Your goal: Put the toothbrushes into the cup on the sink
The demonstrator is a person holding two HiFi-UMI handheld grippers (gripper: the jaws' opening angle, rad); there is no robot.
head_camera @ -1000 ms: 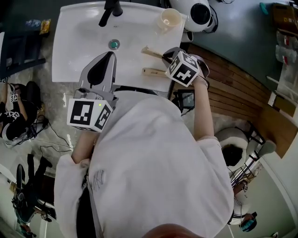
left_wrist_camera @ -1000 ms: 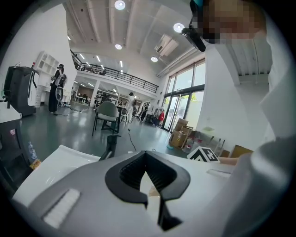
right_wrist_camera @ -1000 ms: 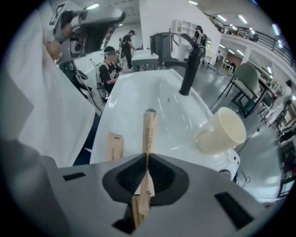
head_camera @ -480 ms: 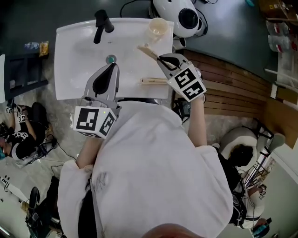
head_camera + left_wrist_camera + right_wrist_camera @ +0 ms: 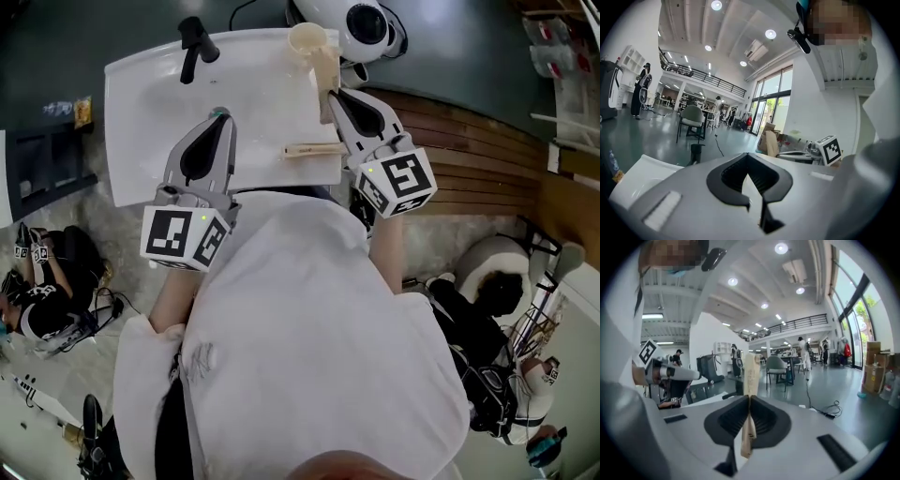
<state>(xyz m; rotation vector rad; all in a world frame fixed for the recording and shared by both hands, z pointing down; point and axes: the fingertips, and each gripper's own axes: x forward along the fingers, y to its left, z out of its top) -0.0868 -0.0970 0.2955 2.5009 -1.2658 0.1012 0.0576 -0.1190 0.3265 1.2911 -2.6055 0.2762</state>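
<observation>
A white sink (image 5: 150,112) fills the top of the head view, with a cream cup (image 5: 307,39) on its far right corner. My right gripper (image 5: 334,94) is shut on a pale wooden toothbrush (image 5: 328,75), which points up and reaches the cup's side. In the right gripper view this toothbrush (image 5: 751,373) stands upright, pinched between the jaws of the right gripper (image 5: 750,398). A second toothbrush (image 5: 314,149) lies flat on the sink's near right edge. My left gripper (image 5: 221,116) hovers over the basin, shut and empty; the left gripper (image 5: 748,157) shows the same in its own view.
A black faucet (image 5: 192,42) stands at the sink's back edge. Behind the cup sits a round white appliance (image 5: 367,23). Wooden slats (image 5: 469,150) lie to the right of the sink. A person (image 5: 37,281) sits on the floor at far left.
My right gripper has lifted one toothbrush off the sink and carried it up toward the cup, turning it from slanted to nearly upright. The left gripper has stayed over the basin.
</observation>
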